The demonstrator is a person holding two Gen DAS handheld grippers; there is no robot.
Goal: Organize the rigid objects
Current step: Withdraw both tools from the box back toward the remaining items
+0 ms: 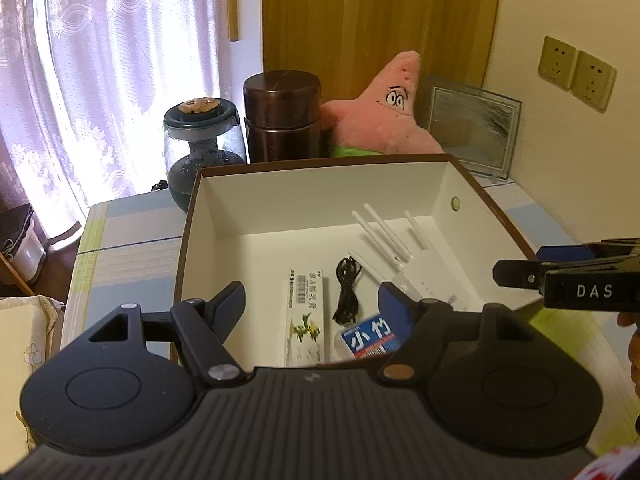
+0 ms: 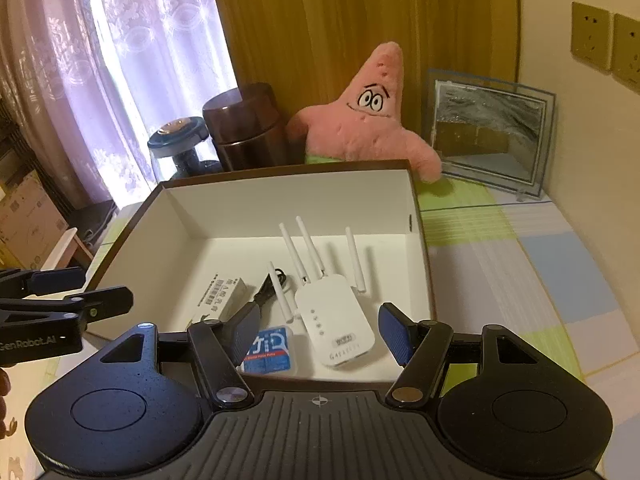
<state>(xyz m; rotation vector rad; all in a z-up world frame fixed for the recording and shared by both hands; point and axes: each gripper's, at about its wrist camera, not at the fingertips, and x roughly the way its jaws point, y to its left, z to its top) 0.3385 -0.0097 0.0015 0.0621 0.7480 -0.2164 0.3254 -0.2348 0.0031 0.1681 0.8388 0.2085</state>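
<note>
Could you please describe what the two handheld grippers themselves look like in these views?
Both are matte black plastic. The left gripper and right gripper each have a ribbed central body, two round disc housings, angular linkage arms with silver and copper-coloured pivot pins, and fingers faced with ribbed blue pads. Side on, the right gripper carries white "DAS" lettering and the left "GenRobot.AI". No cables or sleeves are visible.

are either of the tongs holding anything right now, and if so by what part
Nothing is held. The left tongs and right tongs both stand open above the box, with nothing between their pads.
</note>
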